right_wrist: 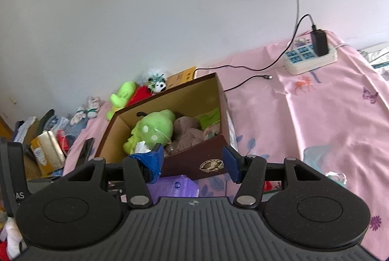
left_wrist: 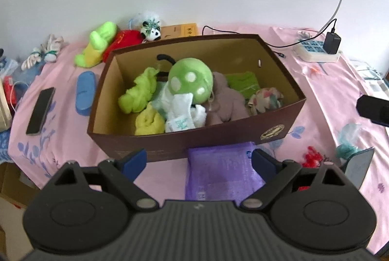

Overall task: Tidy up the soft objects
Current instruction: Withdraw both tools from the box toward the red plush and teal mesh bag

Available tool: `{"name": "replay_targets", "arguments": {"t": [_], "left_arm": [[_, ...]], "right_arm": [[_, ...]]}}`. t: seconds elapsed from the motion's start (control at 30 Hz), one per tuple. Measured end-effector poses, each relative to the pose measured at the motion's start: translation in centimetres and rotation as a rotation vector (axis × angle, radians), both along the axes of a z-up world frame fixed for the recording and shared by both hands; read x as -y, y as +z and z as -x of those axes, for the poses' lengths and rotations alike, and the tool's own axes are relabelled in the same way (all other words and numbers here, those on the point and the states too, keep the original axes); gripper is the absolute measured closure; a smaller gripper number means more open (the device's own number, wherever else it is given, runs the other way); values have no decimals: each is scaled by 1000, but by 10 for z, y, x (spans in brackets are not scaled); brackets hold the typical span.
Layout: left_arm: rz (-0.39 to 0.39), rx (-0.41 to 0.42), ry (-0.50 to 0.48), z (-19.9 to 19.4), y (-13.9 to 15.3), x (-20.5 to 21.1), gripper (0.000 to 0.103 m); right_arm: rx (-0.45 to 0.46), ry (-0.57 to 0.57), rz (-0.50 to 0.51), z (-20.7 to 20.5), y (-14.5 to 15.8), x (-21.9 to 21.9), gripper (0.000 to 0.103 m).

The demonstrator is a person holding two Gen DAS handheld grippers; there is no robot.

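A brown cardboard box [left_wrist: 279, 115] [right_wrist: 194, 158] sits on the pink sheet, holding a green spotted plush [left_wrist: 190, 78] [right_wrist: 155, 127], lime cloths [left_wrist: 138, 93], a mauve plush [left_wrist: 225, 100] and white cloths [left_wrist: 182, 112]. A purple mesh bag [left_wrist: 218, 171] [right_wrist: 175, 185] lies just in front of the box. My left gripper [left_wrist: 198, 161] hangs open above that bag, nothing between its fingers. My right gripper [right_wrist: 193, 162] is open too, near the box's front right corner. Behind the box lie a lime plush [left_wrist: 97, 44] [right_wrist: 121, 95], a red plush [left_wrist: 124, 40] and a panda plush [left_wrist: 152, 31] [right_wrist: 158, 85].
A phone [left_wrist: 40, 111] and a blue slipper [left_wrist: 85, 92] lie left of the box. A power strip [left_wrist: 316, 51] [right_wrist: 310, 59] with a black charger and cables sits at the back right. Clutter fills the left bedside. A teal bag [left_wrist: 349, 139] and red item lie at right.
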State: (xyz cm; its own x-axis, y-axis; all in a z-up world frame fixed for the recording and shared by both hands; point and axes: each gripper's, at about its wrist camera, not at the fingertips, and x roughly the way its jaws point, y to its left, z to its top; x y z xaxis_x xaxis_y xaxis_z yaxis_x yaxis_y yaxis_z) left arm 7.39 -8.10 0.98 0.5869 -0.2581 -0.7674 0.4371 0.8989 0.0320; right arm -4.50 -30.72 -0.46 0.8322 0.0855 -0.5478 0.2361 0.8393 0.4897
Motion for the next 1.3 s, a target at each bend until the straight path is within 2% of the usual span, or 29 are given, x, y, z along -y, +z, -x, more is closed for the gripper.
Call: {"name": "replay_targets", "arguments": {"t": [0.23,0.37,0.47,0.63,0.87,0.97,1.03,1.07,1.17,1.23,1.3], "left_arm": [[4,-19,-30,6,-4,-2,9],[14,-37,-34,9,-6,3,9],[19,-61,-44,13,-9,11,9],[8,-77,-59,23,-16,34,9],[-33,-84,-74,38,-28,65,9],[-60,-72,-98,42,-32,74,12],[-70,-71,-117,43,-34,78,27],[-71,-72,-132,44,-34,78,28],[-71,-59,-206,47,-36,77,23],[-58,-42,-266,49,-36,76,15],[-59,-44,-305,49,-38,76,15]], "right_arm": [[-7,-7,9,9,0,-6,64],[-17,-21,60,18,-1,-4,68],[-31,-40,100,27,-3,5,68],[-67,-69,103,48,-15,37,68],[-138,-94,46,70,-39,81,68],[-160,-128,-2,73,-47,93,68],[-169,-142,-30,75,-51,97,68],[-174,-148,-38,76,-51,98,68],[-181,-173,-89,78,-55,102,68],[-186,-202,-120,79,-57,103,68],[-201,-236,-137,81,-59,101,66]]}}
